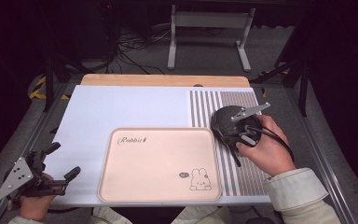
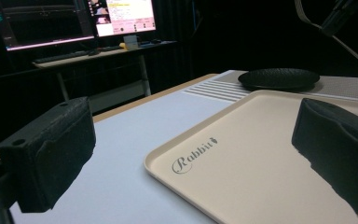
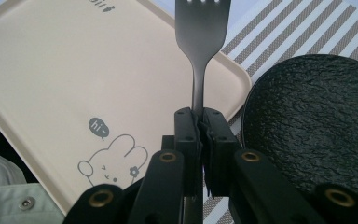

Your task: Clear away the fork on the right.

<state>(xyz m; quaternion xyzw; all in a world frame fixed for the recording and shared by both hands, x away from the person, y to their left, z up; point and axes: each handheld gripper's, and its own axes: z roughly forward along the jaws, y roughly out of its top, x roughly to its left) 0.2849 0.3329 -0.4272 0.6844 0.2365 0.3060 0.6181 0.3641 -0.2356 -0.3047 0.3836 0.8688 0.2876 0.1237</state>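
Note:
A beige tray (image 1: 158, 163) printed with "Rabbit" and a bunny lies empty at the table's front centre. A black textured plate (image 1: 223, 122) rests on the striped mat beside the tray's far right corner. My right gripper (image 1: 244, 133), held over the near edge of the plate, is shut on a dark metal fork (image 3: 200, 37). In the right gripper view the jaws of that gripper (image 3: 199, 126) clamp the fork's handle, with the tines over the tray (image 3: 74, 70) edge and the plate (image 3: 317, 116) to the right. My left gripper (image 1: 64, 160) stands open and empty at the front left corner.
A white mat (image 1: 121, 107) and a striped placemat (image 1: 205, 105) cover the wooden table (image 1: 163, 80). In the left gripper view the tray (image 2: 242, 177) lies just ahead, the plate (image 2: 278, 78) beyond it, and lit monitors (image 2: 121, 16) stand on a far desk.

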